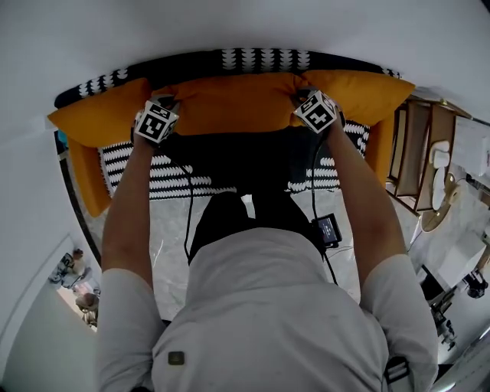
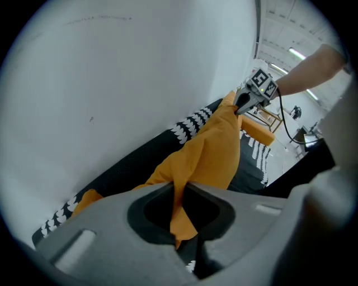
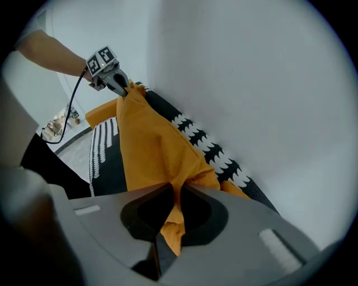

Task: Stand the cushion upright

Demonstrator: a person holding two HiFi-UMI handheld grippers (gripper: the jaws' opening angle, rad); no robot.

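Pinching the top edge of the long orange fabric cushion (image 1: 237, 103), the left gripper (image 2: 180, 195) and right gripper (image 3: 174, 192) are both clenched on cloth. It leans (nearly upright, I'd judge) against the black-and-white patterned sofa back (image 1: 260, 58). Next it wants settling, then releasing.

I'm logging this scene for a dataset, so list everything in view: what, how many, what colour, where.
White wall: one, at the back.
Long fabric sofa: one, black with white pattern, against that wall.
Plump orange fabric cushion: one, middle of sofa back, pinched near both ends.
Other orange cushions: at least two, sofa's left and right ends.
Open wooden shelf unit: one, brown, right of sofa.
Pale glossy floor: one, before sofa.
Small black screen device: one, at person's right hip.
Left claw: one, grey, shut on that cushion.
Right claw: one, grey, likewise.
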